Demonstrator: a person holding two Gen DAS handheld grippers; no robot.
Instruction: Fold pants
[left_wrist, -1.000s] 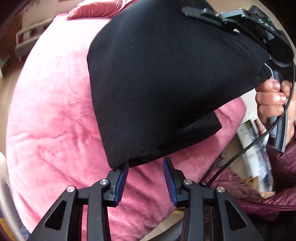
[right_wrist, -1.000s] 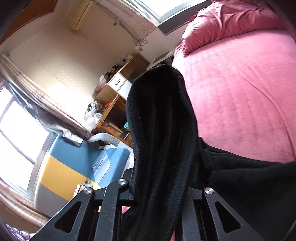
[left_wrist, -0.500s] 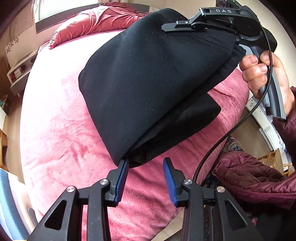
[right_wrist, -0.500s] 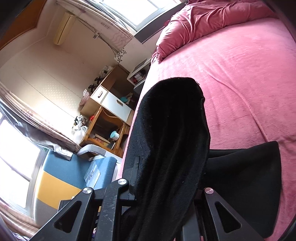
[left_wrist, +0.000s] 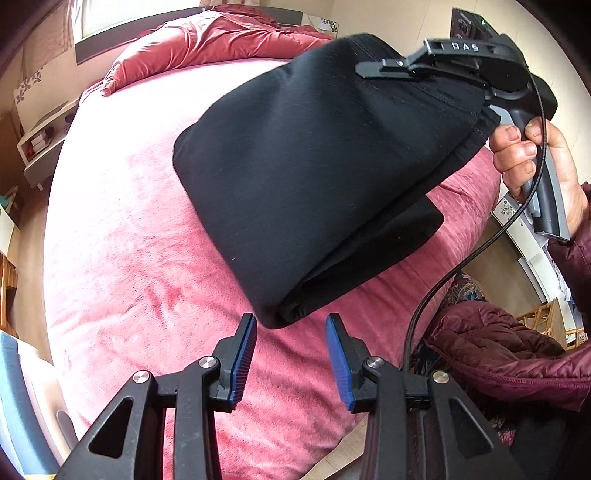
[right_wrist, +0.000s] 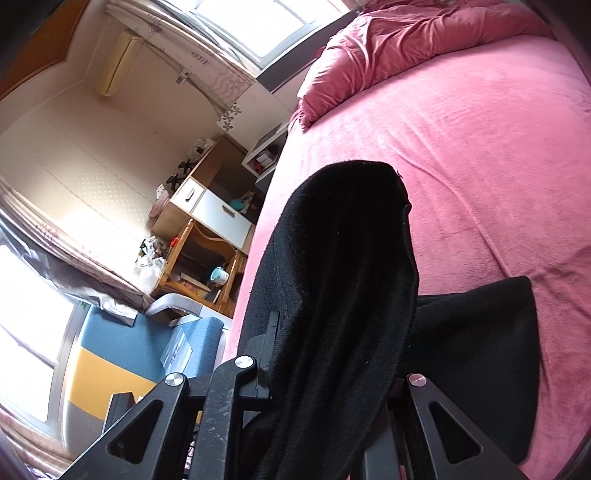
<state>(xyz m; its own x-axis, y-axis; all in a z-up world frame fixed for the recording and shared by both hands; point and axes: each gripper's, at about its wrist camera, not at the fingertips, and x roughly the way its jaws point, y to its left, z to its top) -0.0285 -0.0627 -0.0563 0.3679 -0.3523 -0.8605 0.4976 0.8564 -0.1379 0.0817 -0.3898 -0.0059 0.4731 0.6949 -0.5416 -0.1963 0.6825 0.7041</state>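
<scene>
Overhead, right gripper (left_wrist: 373, 66) fingers clamping folded pants (left_wrist: 314, 177).

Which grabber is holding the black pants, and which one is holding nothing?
The right gripper is clamped on the black pants, lifting one end. The left gripper is open and empty, just short of the folded corner.

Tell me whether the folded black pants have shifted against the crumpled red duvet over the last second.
Cannot tell. The black pants sit lower relative to the red duvet, but the left wrist camera itself has tilted, so the bed shifted too.
</scene>
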